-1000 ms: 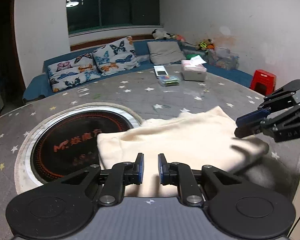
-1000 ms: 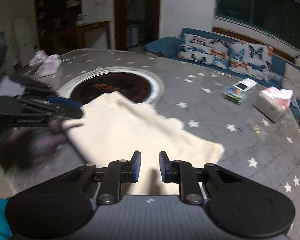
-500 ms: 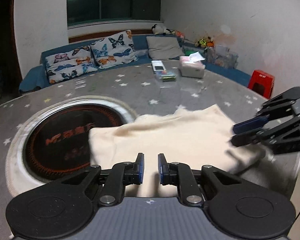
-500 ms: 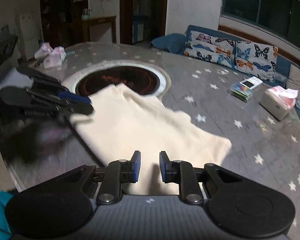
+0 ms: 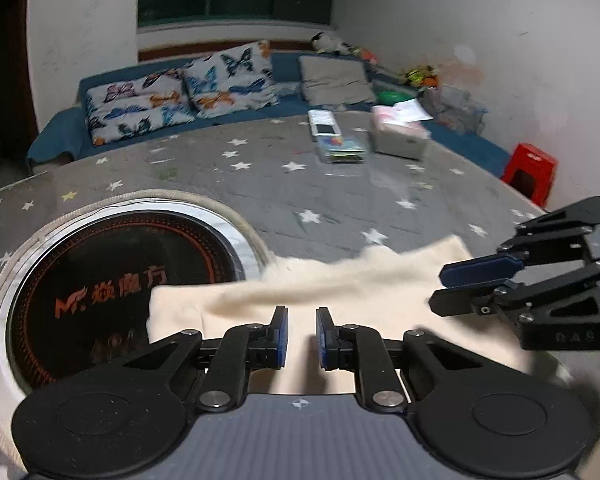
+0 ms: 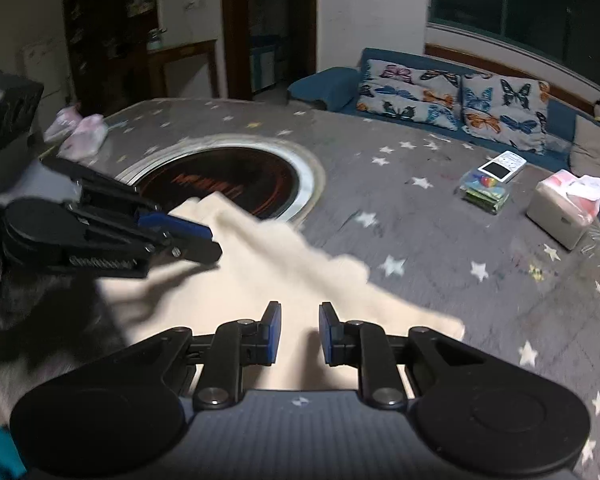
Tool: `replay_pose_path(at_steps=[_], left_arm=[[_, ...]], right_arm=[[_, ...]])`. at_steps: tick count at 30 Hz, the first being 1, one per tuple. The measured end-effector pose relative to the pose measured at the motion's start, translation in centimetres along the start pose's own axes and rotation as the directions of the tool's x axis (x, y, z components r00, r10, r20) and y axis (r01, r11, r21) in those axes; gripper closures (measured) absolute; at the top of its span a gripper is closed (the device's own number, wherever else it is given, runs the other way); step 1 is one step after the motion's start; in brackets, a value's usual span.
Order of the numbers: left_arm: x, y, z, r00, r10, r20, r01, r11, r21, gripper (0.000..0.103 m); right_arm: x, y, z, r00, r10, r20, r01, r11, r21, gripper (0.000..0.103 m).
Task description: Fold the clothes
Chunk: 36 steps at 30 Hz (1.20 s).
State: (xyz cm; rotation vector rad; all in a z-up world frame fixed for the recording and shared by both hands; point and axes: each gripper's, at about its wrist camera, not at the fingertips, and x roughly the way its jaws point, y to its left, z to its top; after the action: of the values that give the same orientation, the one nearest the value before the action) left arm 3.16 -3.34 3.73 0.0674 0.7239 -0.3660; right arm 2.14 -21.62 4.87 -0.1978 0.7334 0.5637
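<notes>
Cream garment (image 5: 340,292): flat on desk (image 5: 260,184), one corner over black round inset (image 5: 112,280) | left gripper (image 5: 299,332), right gripper (image 6: 299,332): both parted, empty, above near hem | advice: pinch corners level, then fold evenly

Cream cloth (image 5: 340,292) is lying rumpled on the table right under and ahead of both grippers' fingertips, far corner draped over the round cooktop's rim.
</notes>
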Motion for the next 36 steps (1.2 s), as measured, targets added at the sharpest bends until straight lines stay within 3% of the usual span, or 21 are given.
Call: replay_pose_path(at_steps=[7, 12, 16, 21, 30, 36], left_arm=[[3.1, 0.9, 0.9, 0.999, 0.017, -0.039, -0.019, 0.999, -0.042, 0.087], [2.9, 1.0, 0.9, 0.999, 0.019, -0.038, -0.021, 0.998, -0.054, 0.087], [2.0, 0.9, 0.7, 0.999, 0.035, -0.021, -0.036, 0.998, -0.056, 0.085], [-0.5, 1.6, -0.6, 0.998, 0.068, 0.010, -0.067, 0.995, -0.075, 0.073], [-4.9, 2.7, -3.3, 0.991, 0.124, 0.060, -0.117, 0.988, -0.100, 0.073], [-5.0, 2.9, -5.2, 0.989, 0.142, 0.031, -0.137, 0.984, -0.110, 0.073]], right_arm=[[3.7, -1.8, 0.5, 0.999, -0.020, -0.042, 0.023, 0.997, 0.068, 0.086], [3.3, -1.7, 0.3, 0.999, -0.024, -0.033, 0.026, 0.997, 0.076, 0.086], [2.2, -0.9, 0.4, 0.999, -0.031, -0.021, 0.032, 0.998, 0.054, 0.085], [0.6, 0.7, 0.3, 1.000, -0.019, -0.008, 0.019, 1.000, 0.018, 0.083], [-1.3, 4.2, -1.6, 1.000, 0.021, -0.006, -0.021, 0.998, -0.059, 0.075], [-0.8, 6.0, -3.5, 0.999, 0.017, -0.033, -0.021, 0.994, -0.107, 0.074]])
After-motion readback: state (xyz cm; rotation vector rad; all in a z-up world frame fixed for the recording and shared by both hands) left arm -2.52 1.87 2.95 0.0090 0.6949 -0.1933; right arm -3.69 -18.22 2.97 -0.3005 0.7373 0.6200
